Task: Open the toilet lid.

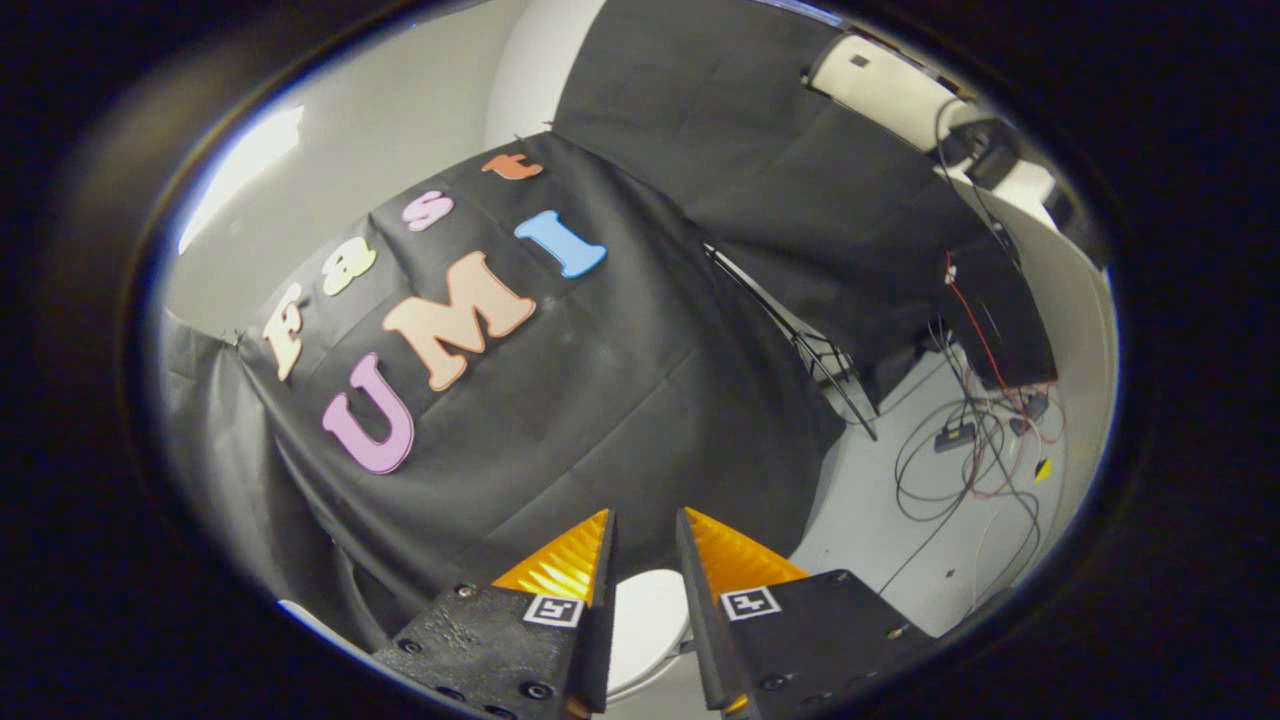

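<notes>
Hanging behind: black cloth wall [600, 400] | tangled cables [970, 450] on pale floor [880, 520], tripod legs [830, 370] beside cloth | toilet lid [645, 620] white, rounded, partly hidden between fingers, below them | gripper [645, 530] parted slightly, clasping nothing

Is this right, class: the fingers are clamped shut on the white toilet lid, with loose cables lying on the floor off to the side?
Not quite. In the gripper view the fingers stand apart, gripping nothing; the white toilet lid shows through the gap, lower down. The loose cables do lie on the floor.
</notes>
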